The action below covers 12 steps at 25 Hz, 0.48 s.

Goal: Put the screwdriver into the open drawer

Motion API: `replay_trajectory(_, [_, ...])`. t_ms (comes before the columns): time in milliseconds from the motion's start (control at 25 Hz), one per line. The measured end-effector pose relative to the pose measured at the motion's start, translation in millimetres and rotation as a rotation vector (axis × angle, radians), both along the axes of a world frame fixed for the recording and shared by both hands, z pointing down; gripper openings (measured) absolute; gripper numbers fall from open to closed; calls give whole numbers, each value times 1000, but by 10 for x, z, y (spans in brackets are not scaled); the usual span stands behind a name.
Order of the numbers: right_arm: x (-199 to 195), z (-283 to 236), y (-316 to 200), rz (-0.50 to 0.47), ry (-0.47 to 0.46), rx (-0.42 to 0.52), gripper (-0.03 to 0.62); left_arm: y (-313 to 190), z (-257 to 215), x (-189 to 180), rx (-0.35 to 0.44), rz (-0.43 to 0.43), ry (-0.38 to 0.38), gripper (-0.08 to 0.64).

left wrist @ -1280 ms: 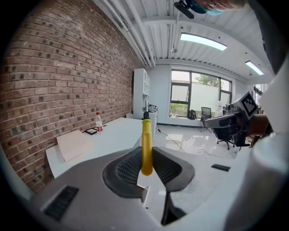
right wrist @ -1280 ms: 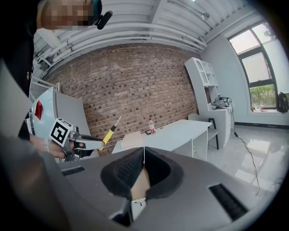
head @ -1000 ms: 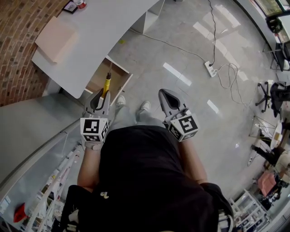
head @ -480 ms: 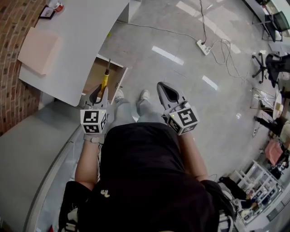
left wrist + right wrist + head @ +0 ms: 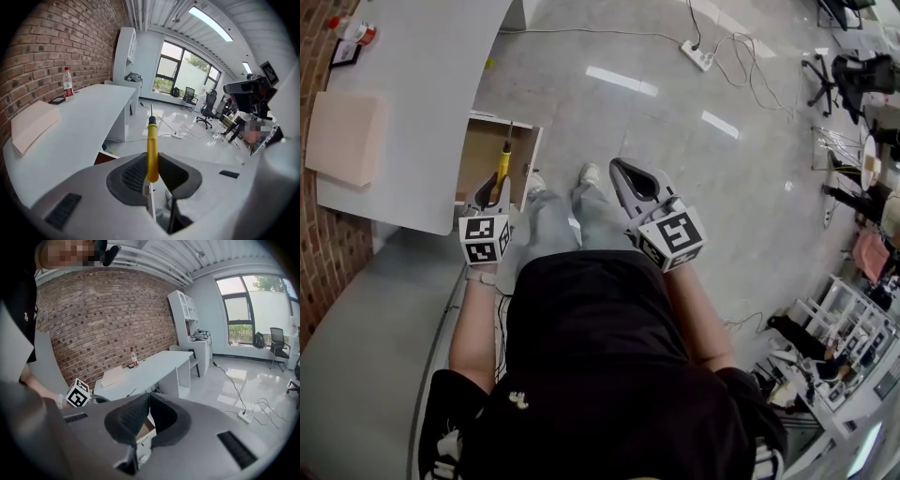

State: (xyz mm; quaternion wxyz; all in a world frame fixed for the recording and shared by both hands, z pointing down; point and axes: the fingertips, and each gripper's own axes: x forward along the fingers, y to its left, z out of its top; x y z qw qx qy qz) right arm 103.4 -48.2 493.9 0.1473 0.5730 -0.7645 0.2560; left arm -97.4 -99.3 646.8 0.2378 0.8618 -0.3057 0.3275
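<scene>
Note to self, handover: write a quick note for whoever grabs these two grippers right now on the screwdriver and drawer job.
Left gripper: shut on the screwdriver by its yellow handle, shaft pointing forward.
Right gripper: shut, empty, held over the floor.
Drawer: open under the white desk, just ahead of the left gripper.
Done: screwdriver is in hand.
Left: lower it into the drawer, open the fingers, pull back.
</scene>
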Motion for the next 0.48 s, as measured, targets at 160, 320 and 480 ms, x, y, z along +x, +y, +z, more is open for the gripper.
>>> replay_trajectory(160, [10, 78, 52, 17, 9, -22, 12, 52, 367, 23, -47, 42, -29, 75])
replay_trajectory(320, [41, 197, 97, 35, 13, -45, 12, 65, 714, 11, -91, 69, -59, 75])
replay_trajectory(480, [-36, 394, 155, 47, 11, -73, 12, 86, 1048, -40, -113, 108, -87, 75])
